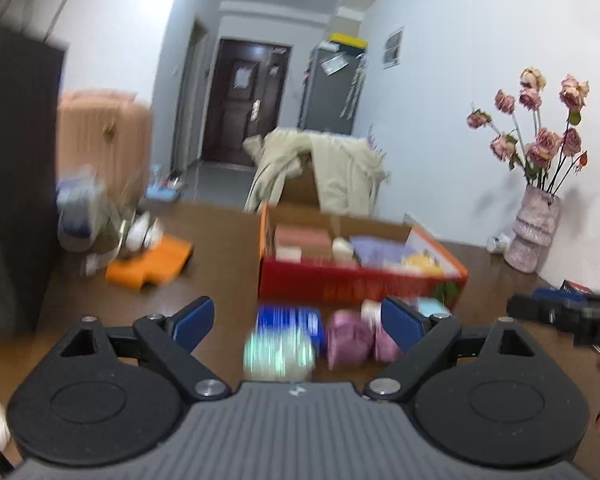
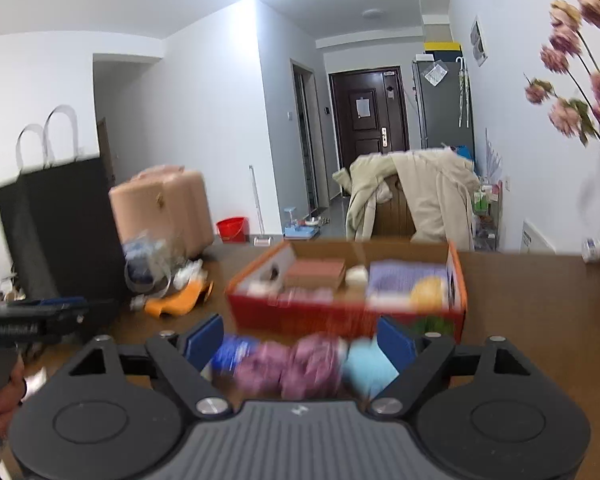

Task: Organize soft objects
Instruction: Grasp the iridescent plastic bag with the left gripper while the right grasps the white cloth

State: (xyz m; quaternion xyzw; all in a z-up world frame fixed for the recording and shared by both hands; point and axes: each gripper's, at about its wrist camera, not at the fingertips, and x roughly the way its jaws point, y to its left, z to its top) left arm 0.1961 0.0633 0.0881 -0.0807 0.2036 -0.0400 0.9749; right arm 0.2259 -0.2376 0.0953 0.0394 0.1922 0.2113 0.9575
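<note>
both pairs of tongs are spread wide and hold nothing: the left tongs (image 1: 298, 320) and the right tongs (image 2: 300, 338) hover above the brown table (image 1: 220, 248), each looking over a small huddle of soft things that lies just in front of the red-and-orange cardboard box (image 2: 340, 312). the frames are smeared by motion, so fine detail is uncertain. nearest the right tongs are two pink-purple bundles (image 2: 296, 364), which look like rolled cloth or socks, with a light blue soft piece (image 2: 368, 364) just beside them on the right and a blue-and-white pack (image 2: 234, 354) on the left; the left wrist view also shows a pale green striped roll (image 1: 278, 354) close under its camera. all of these look light and yielding, likely to squash and sag instead of sliding, so a firm pinch across the thick middle of a bundle should hold better than a nip at a loose edge, which could unroll or drag a neighbour along, since the pieces touch one another. nothing here seems fragile. the box already holds a lilac folded cloth (image 2: 404, 276), a yellow soft lump (image 2: 428, 294) and a reddish-brown block (image 2: 316, 274), so free room appears to be toward its front. the vase of dried roses (image 1: 534, 236) stands well apart at the right.
</note>
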